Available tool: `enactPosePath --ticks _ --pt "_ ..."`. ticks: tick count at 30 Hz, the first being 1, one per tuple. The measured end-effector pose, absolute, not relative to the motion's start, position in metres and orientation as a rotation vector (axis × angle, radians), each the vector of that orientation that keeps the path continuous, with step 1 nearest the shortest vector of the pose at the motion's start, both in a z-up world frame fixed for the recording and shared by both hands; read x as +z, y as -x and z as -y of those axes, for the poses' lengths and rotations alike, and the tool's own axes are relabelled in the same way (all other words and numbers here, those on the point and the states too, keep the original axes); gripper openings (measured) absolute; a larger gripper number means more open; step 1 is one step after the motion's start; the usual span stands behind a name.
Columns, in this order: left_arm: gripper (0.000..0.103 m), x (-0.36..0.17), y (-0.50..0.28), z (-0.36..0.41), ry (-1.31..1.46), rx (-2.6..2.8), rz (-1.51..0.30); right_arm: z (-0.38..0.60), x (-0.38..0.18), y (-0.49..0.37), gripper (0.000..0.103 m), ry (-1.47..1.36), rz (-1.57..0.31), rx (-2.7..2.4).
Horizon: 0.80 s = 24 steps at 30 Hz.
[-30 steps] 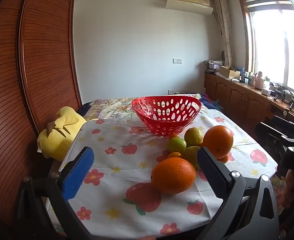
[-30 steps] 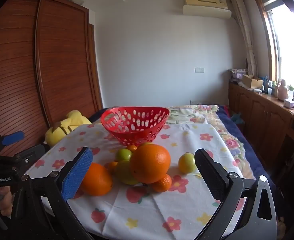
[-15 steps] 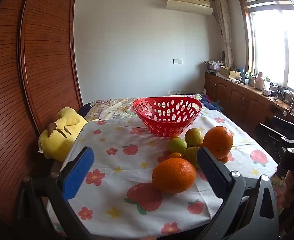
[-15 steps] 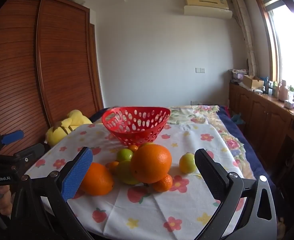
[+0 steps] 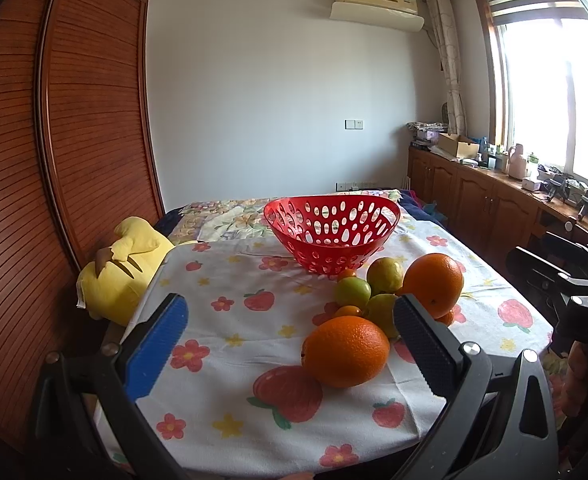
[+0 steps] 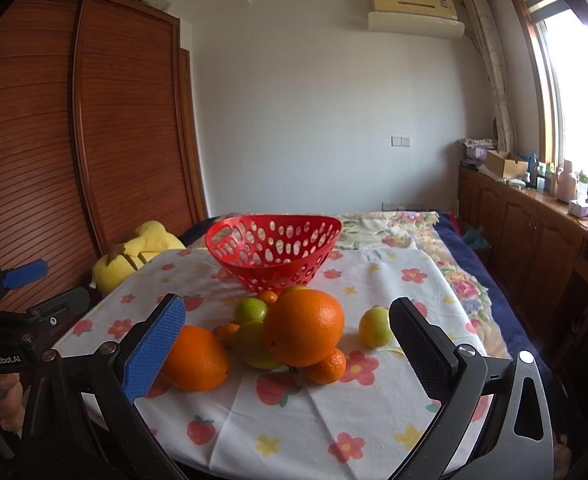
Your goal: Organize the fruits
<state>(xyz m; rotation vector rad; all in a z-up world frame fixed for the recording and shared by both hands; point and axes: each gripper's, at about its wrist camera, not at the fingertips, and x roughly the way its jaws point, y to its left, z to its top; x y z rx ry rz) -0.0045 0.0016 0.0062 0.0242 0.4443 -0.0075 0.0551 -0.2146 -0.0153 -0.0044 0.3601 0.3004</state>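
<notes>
A red perforated basket point(image 5: 331, 232) point(image 6: 274, 246) stands empty at the middle of the table. In front of it lies a cluster of fruit: two big oranges point(image 5: 345, 350) point(image 5: 433, 284), green-yellow citrus point(image 5: 353, 292) point(image 5: 385, 276) and small tangerines point(image 6: 325, 366). In the right wrist view the big oranges point(image 6: 303, 332) point(image 6: 196, 358) show too, and one yellow-green fruit point(image 6: 375, 326) lies apart to the right. My left gripper point(image 5: 290, 344) is open and empty, short of the near orange. My right gripper point(image 6: 288, 344) is open and empty, short of the cluster.
A fruit-print cloth point(image 5: 234, 360) covers the table. A yellow plush toy point(image 5: 122, 264) lies at its far left edge, by a wooden wardrobe point(image 5: 54, 160). A wooden counter point(image 6: 533, 220) with clutter runs along the right wall under the window.
Both grippers have barely shifted; the views have crept slightly. No fruit has moved and both grippers stay open.
</notes>
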Motion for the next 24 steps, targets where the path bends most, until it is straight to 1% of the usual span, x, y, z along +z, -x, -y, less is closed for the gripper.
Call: enactPosePath --ticks 24 --pt "0.103 0.0117 0.0094 -0.0007 -0.022 -0.014 -0.435 0.2107 -0.0168 -0.0517 0.103 0.007 -0.358 0.299"
